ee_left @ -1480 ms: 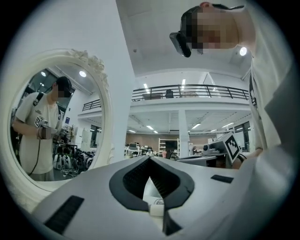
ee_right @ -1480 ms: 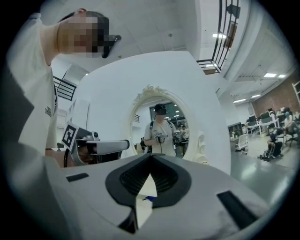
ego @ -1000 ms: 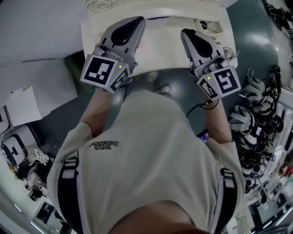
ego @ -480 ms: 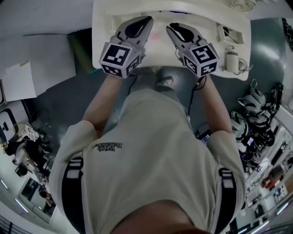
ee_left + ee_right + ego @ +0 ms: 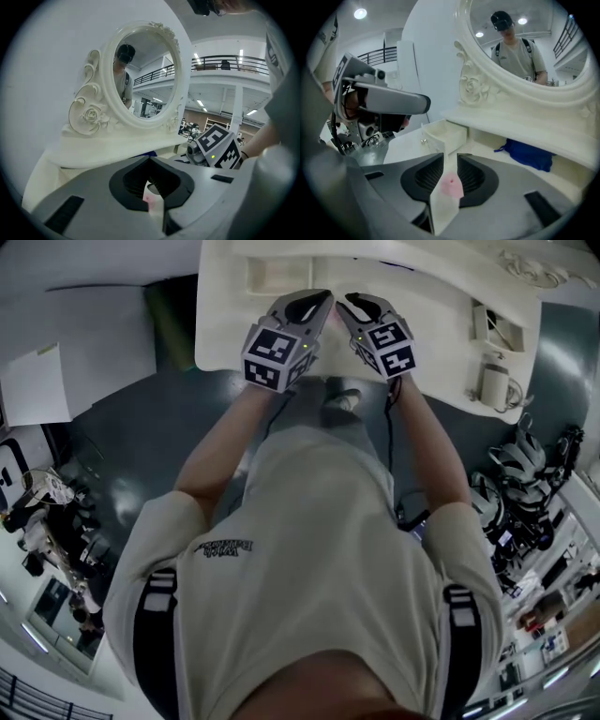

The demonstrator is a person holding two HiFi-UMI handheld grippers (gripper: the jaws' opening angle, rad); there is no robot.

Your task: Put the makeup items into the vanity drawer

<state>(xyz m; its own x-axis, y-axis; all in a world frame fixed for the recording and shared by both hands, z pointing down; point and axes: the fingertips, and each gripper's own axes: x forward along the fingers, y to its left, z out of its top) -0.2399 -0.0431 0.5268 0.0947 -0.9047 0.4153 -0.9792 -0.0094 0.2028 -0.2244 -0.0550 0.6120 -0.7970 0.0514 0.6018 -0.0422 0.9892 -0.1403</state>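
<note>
A white vanity table (image 5: 422, 296) stands in front of me, its small drawer (image 5: 443, 136) pulled open at the left (image 5: 272, 276). My left gripper (image 5: 323, 298) and right gripper (image 5: 345, 301) hover side by side over the tabletop, tips nearly touching. The left gripper (image 5: 150, 159) looks shut, with nothing held. The right gripper (image 5: 450, 157) has just been opening and its jaws stand slightly apart with nothing between them. A small pink item (image 5: 451, 183) lies on the tabletop beneath it, and also shows under the left jaws (image 5: 149, 199). A blue pouch (image 5: 527, 154) lies under the mirror shelf.
An ornate oval mirror (image 5: 145, 75) rises behind the tabletop. At the table's right end stand a cream bottle (image 5: 494, 385) and a small holder (image 5: 492, 326). A cable (image 5: 530, 268) lies at the far right corner. Racks of headsets (image 5: 516, 474) fill the floor at right.
Both grippers have moved forward and down over the vanity top and come closer together until their tips almost meet.
</note>
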